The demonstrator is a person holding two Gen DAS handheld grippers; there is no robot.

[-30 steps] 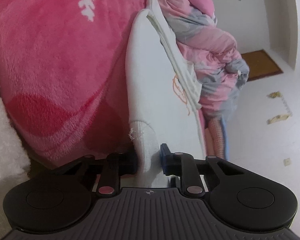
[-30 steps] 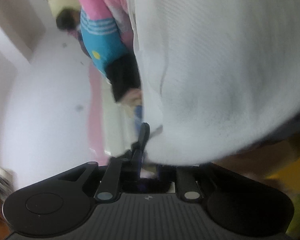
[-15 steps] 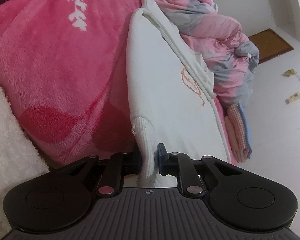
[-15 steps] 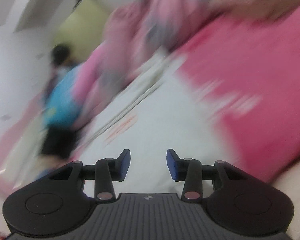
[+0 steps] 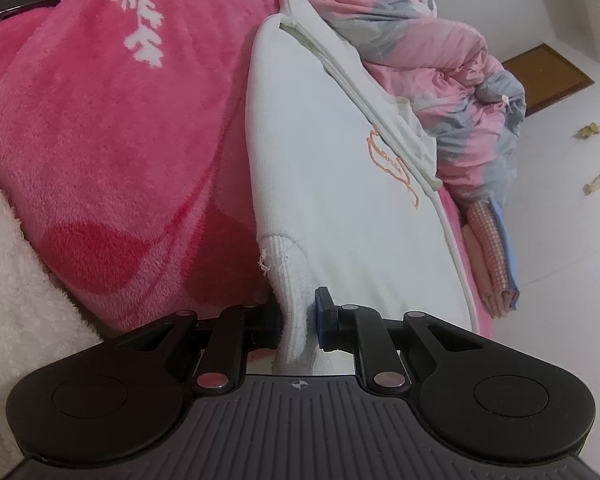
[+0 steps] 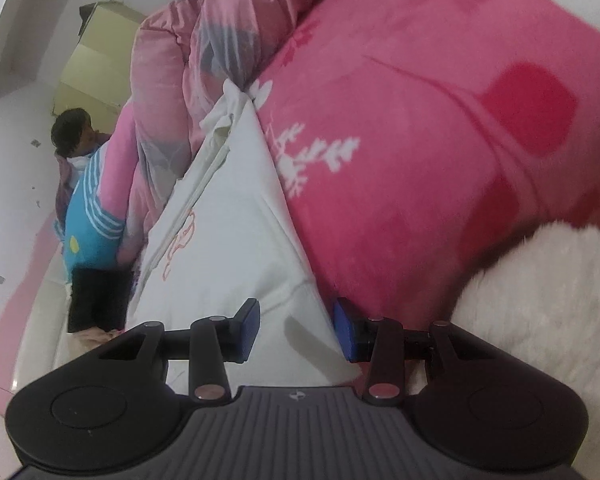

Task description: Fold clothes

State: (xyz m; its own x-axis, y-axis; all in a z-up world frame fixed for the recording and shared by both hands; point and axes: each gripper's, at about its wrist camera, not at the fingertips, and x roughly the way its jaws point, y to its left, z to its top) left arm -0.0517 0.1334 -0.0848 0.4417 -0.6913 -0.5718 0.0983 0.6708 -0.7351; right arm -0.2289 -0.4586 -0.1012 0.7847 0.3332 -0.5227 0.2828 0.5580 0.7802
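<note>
- The white garment [image 5: 324,168] lies flat on the pink fleece blanket [image 5: 100,140] covering the bed; in the left wrist view it runs from 6 o'clock up toward 12 o'clock
- An orange outline print [image 5: 392,164] sits on the garment's front, near its edge at 3 o'clock
- The left gripper [image 5: 298,320] has its jaws clenched on the ribbed cuff [image 5: 292,280] of 1 sleeve, the cuff standing up between them at 6 o'clock
- The right gripper [image 6: 296,330] has its jaws released, spread wide, straddling the garment's long folded edge where it meets the blanket; whether either blue pad [image 6: 342,330] touches the cloth is hard to tell
- In the right wrist view the white garment [image 6: 228,240] narrows toward a bunched end at 11 o'clock
- A rumpled pink and grey quilt [image 5: 440,60] is heaped just beside the garment, at 2 o'clock in the left wrist view
- A white fluffy textile [image 6: 540,300] lies on the blanket at 4 o'clock in the right wrist view
- A person [image 6: 88,200] in a blue and pink top is beside the bed at 9 o'clock in that view
- Folded checked cloth [image 5: 492,256] lies at the bed's edge at 4 o'clock in the left wrist view
</note>
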